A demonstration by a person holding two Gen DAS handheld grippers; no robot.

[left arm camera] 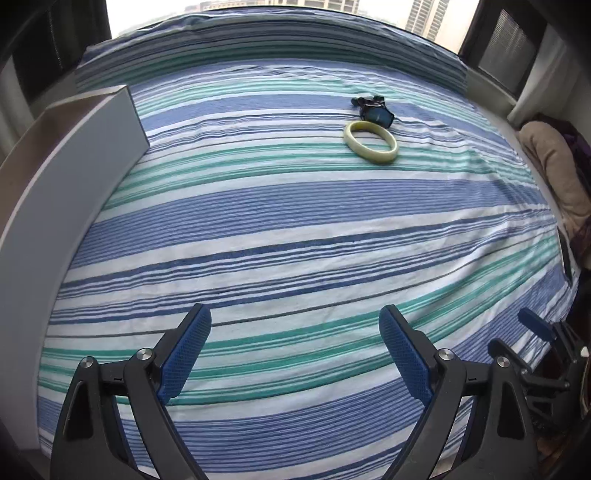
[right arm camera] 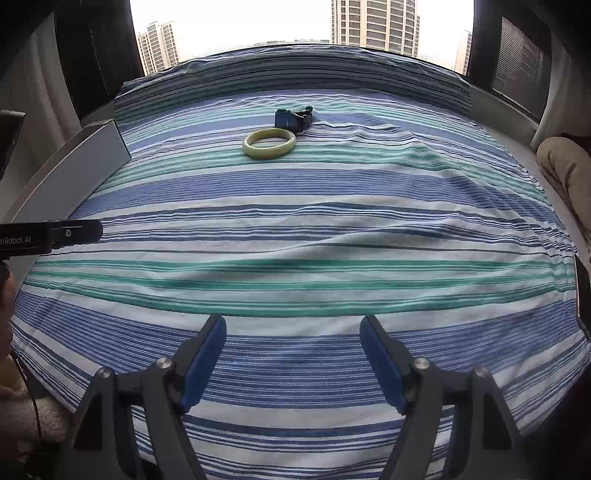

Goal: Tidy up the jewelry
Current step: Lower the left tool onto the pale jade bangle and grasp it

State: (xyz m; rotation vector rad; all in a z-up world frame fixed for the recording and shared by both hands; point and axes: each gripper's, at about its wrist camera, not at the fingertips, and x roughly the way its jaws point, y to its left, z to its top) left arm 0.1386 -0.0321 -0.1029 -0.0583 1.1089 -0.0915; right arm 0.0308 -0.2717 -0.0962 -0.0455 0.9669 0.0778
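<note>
Apt bedroom: striped bedsheet [right arm camera: 295,229], window [right arm camera: 258,26]

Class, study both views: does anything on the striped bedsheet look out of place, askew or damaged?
Nothing is damaged. The pale green bangle and a dark blue crumpled item lie loose on the sheet, touching or nearly so.

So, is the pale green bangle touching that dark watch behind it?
Cannot tell. In the right wrist view the pale green round bangle and the dark strapped watch overlap at the bangle's far rim, and the left wrist view shows no clear gap either.
</note>
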